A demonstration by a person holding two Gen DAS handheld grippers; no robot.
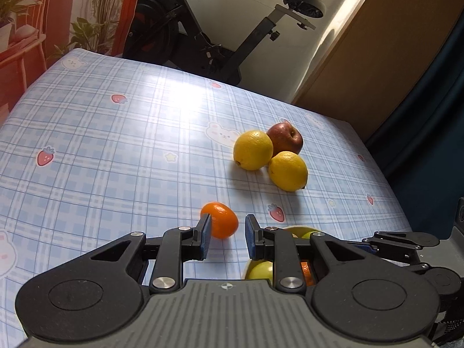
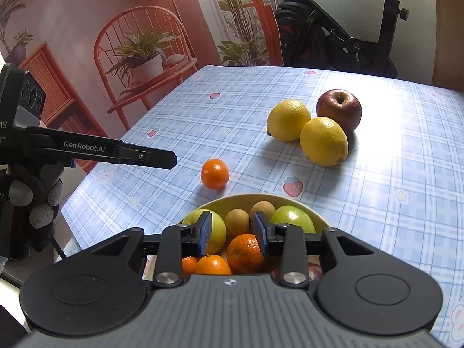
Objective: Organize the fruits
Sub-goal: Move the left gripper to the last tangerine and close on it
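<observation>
The right gripper (image 2: 232, 236) hangs with jaws apart and empty over the bowl (image 2: 317, 217), which holds two green apples, two small brown fruits and three oranges. Just beyond the bowl, one loose mandarin (image 2: 215, 173) lies on the table (image 2: 406, 174), right in front of the spread, empty left gripper (image 1: 226, 239). Farther off, touching, sit two lemons (image 2: 323, 141) and one red apple (image 2: 339, 108).

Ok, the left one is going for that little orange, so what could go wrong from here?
The small orange is round and sits loose on the tablecloth; the open left hand-held gripper could nudge it so it rolls away. The bowl already looks crowded, so dropping another fruit in might knock one out.
</observation>
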